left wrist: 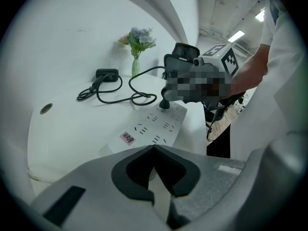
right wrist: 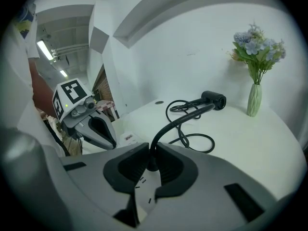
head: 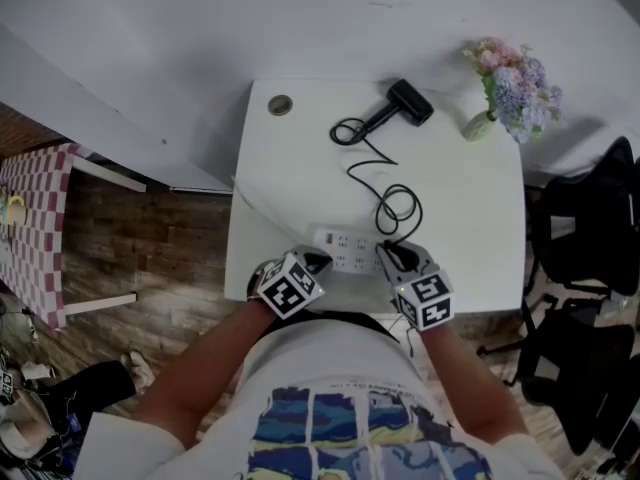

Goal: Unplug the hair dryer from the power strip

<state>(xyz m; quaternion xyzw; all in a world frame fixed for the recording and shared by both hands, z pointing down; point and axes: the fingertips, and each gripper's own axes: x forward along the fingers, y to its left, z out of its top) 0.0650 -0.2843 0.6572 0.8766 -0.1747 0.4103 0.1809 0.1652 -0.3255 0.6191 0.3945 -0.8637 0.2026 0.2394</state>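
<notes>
At the power strip [head: 345, 251], you are clamping the right gripper [right wrist: 151, 148] on the seated plug [right wrist: 152, 164] of the hair dryer [head: 408, 102]; the left gripper [left wrist: 154, 150] is sitting closed at the strip's other end. Next likely needs a straight pull.

My head camera looks steeply down at the white table [head: 470, 198] from above. Both gripper cameras sit low, close over the power strip [left wrist: 151, 126], which all views share.
</notes>
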